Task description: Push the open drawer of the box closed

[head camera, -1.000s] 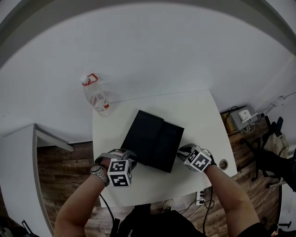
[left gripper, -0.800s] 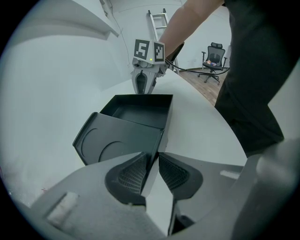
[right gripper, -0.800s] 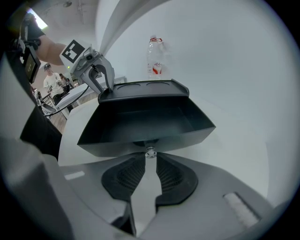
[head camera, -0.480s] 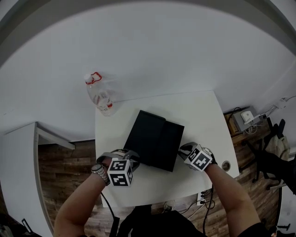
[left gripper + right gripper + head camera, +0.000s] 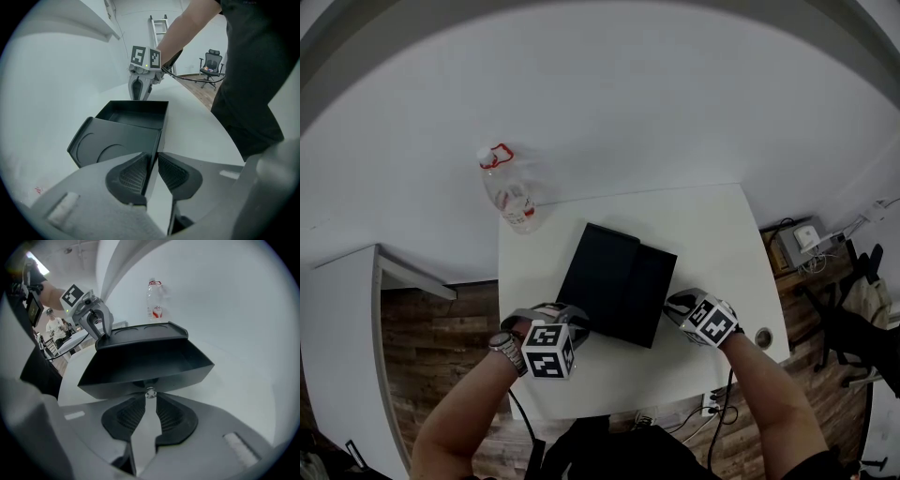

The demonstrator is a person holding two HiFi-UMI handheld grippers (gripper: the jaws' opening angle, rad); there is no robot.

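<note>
A black box lies on the white table, its drawer pulled out to the right. In the left gripper view the lid shows two round dents, and the empty drawer lies beyond it. My left gripper is at the box's left end, its jaws a narrow slit apart, with the box's corner at their mouth. My right gripper faces the drawer front, also only a slit open. A small metal knob sits right at its fingertips.
A clear plastic bottle with a red cap ring stands at the table's far left corner, also seen in the right gripper view. A white cabinet stands left of the table. Wood floor and cables lie below the near edge.
The head view has drifted slightly, so everything sits a little further right. Box, drawer and both grippers keep the same places relative to each other.
</note>
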